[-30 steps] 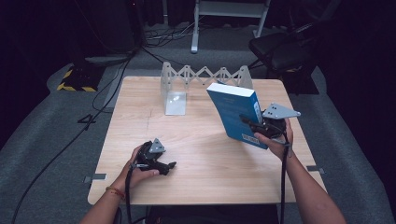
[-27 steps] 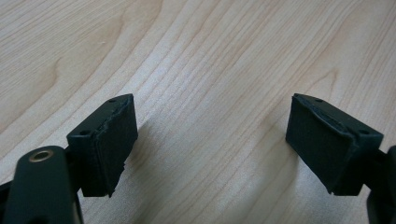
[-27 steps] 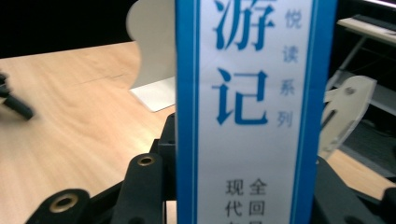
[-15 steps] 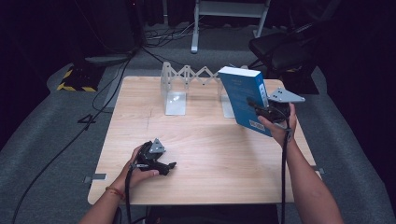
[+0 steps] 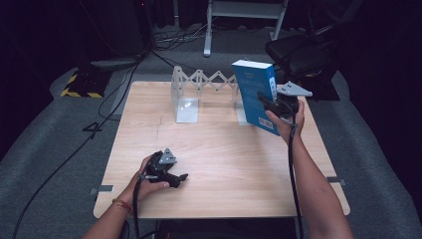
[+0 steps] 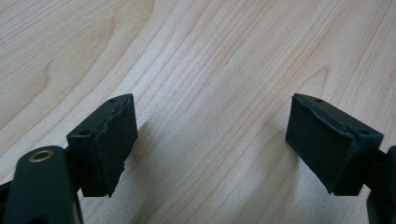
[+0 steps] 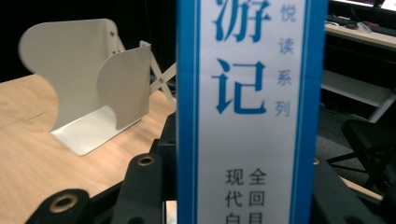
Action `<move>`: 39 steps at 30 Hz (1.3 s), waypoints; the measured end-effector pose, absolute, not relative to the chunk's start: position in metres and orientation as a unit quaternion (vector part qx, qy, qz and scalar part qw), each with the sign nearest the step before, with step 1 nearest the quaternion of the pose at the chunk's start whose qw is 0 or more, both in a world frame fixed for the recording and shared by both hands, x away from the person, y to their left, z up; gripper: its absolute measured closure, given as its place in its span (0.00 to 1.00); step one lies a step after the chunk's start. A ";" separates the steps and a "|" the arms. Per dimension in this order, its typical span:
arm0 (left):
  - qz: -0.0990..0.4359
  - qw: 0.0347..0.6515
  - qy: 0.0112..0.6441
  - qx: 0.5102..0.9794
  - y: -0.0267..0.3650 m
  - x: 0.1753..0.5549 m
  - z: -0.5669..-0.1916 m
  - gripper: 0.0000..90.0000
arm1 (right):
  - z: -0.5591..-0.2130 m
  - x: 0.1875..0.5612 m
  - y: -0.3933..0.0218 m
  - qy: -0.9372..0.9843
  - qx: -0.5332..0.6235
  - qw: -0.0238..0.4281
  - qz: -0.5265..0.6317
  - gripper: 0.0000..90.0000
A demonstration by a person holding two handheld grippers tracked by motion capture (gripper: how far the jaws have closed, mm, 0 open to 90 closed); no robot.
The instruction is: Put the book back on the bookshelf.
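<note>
The right gripper had its fingers clamped on the blue book, held upright just above the desk by the bookend rack. It needed lowering squarely between the plates. The left gripper rested released.

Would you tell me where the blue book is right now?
In the high view the blue book is upright in the right gripper, at the table's far right, beside the white bookend rack's right end.
</note>
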State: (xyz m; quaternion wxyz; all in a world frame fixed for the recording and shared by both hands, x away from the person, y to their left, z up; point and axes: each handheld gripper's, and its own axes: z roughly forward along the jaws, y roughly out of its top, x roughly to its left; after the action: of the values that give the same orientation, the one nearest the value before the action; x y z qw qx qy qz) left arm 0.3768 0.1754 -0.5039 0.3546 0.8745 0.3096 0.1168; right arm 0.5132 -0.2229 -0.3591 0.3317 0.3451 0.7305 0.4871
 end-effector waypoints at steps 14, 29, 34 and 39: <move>0.114 0.356 0.296 0.879 0.176 0.372 -0.504 0.19 | -0.388 0.549 -0.199 0.696 0.393 0.352 0.487 0.69; 0.108 0.357 0.288 0.882 0.176 0.369 -0.504 0.19 | -0.415 0.528 -0.219 0.648 0.412 0.350 0.537 0.68; 0.108 0.357 0.288 0.882 0.176 0.369 -0.504 0.19 | -0.424 0.514 -0.228 0.653 0.404 0.353 0.535 0.68; 0.109 0.357 0.287 0.882 0.176 0.370 -0.504 0.19 | -0.431 0.508 -0.234 0.658 0.403 0.350 0.532 0.68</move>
State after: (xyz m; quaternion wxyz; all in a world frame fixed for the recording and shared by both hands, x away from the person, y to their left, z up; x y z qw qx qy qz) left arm 0.3700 0.1757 -0.5039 0.3568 0.8824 0.2867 0.1092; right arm 0.5076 -0.2344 -0.4308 0.3496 0.4032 0.6578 0.5315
